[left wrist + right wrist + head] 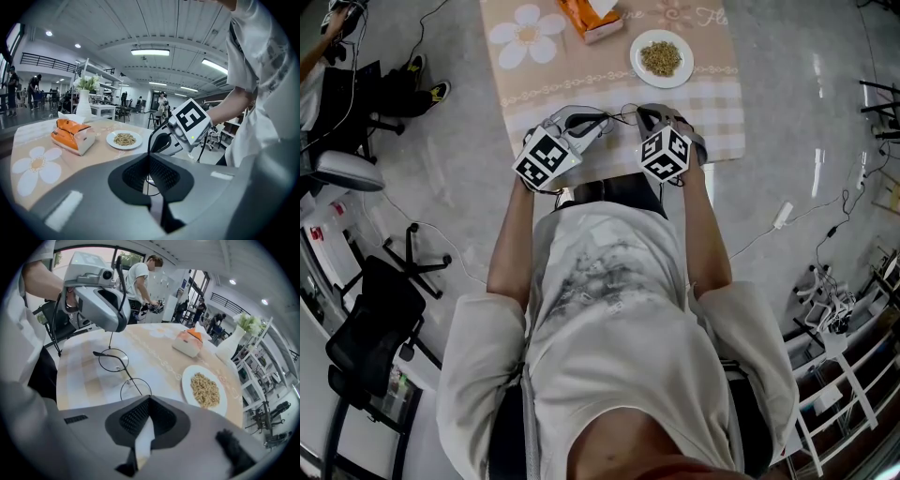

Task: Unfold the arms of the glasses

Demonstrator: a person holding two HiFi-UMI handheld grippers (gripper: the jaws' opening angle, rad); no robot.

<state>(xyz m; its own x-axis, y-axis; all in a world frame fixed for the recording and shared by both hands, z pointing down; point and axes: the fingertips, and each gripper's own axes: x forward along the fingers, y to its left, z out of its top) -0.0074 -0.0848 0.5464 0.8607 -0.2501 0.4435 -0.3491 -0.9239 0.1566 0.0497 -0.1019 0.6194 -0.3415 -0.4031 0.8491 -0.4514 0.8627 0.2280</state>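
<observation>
Thin black wire glasses [125, 375], round lenses, sit centre-left on glossy beige check table [79, 380] in a big open hall w/ grey floor. L claw [149, 161] is shut on one arm [149, 149]. R claw [147, 404] pinches the near lens rim.

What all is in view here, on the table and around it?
table: one, peach checked cloth, ahead of both tools
glasses: one pair, thin black, table's near edge
plate: one, white, mid-table, holding tan grains
tissue pack: one, orange-white, beside the plate
vase: one, white, beyond the tissue pack
office chair: one, black, floor, head view's left
left tool: one, grey, shut on a glasses arm
right tool: one, grey, shut on the glasses frame
</observation>
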